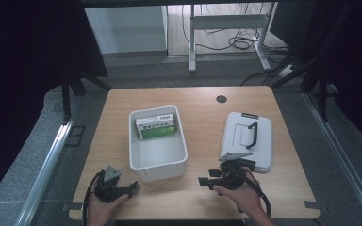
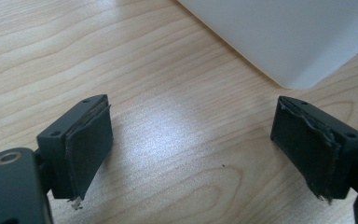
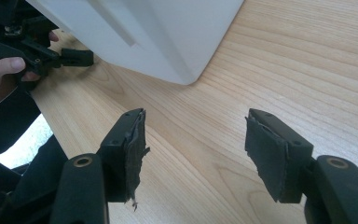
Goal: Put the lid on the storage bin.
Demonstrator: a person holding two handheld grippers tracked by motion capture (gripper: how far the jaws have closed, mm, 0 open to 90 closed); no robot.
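Note:
A white plastic bin [image 1: 182,141] stands in the middle of the wooden table [image 1: 202,108]. A green and white box [image 1: 156,126] lies in its far end. My left gripper [image 1: 133,187] rests near the table's front edge, left of the bin's near corner, jaws open over bare wood [image 2: 191,140]. My right gripper [image 1: 201,181] sits right of the bin's near end, pointing left, also open with nothing between its pads [image 3: 196,144]. The bin's corner [image 2: 284,37] lies just ahead of the left jaws, and another corner [image 3: 168,32] just ahead of the right.
A pale grey lid [image 1: 266,141] with a black handle [image 1: 252,128] lies flat at the right, close behind my right hand. A small dark round hole [image 1: 221,99] marks the table's far side. The left hand and its gripper [image 3: 32,51] appear beyond the bin.

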